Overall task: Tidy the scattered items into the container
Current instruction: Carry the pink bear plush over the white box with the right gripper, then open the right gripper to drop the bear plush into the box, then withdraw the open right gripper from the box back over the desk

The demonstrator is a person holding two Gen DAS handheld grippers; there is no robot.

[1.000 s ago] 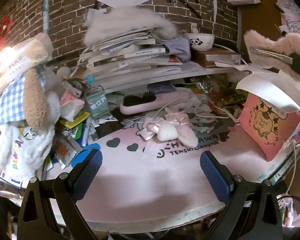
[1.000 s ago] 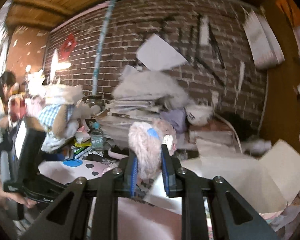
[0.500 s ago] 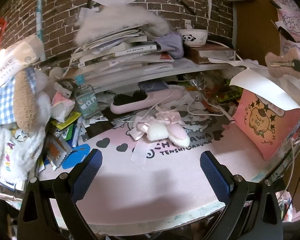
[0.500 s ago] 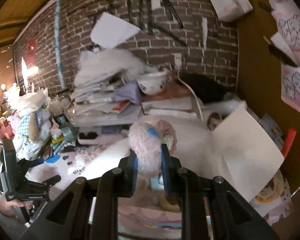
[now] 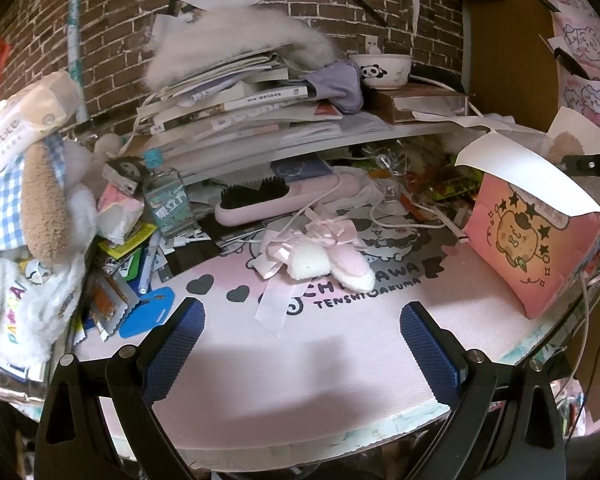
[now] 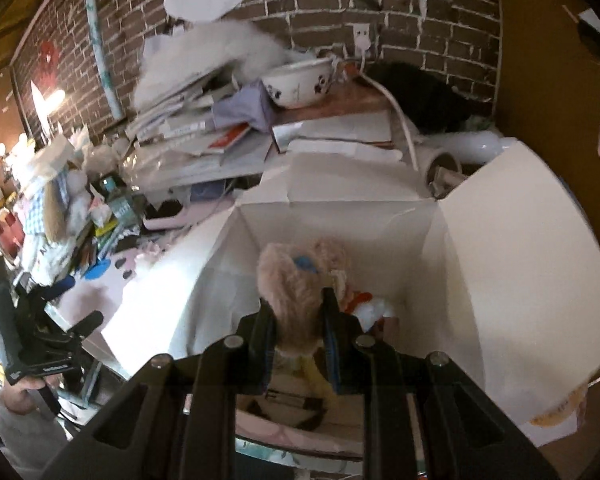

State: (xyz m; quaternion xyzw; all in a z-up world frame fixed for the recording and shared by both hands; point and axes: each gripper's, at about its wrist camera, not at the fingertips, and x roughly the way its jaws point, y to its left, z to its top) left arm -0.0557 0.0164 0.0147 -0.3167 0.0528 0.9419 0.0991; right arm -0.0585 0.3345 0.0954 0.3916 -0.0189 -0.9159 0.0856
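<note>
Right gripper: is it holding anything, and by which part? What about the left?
The right gripper is shut on a fluffy pink plush hair clip, pinching its lower end over the open box. The left gripper is open and holds nothing.

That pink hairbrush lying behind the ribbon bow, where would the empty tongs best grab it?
Probably the bare pink handle end of the hairbrush, from above. It lies flat with the black bristles up on its left half, so the smooth right half is easier to pinch across its narrow width. The left tongs are open and free. White cables cross near the handle, so avoid catching them.
</note>
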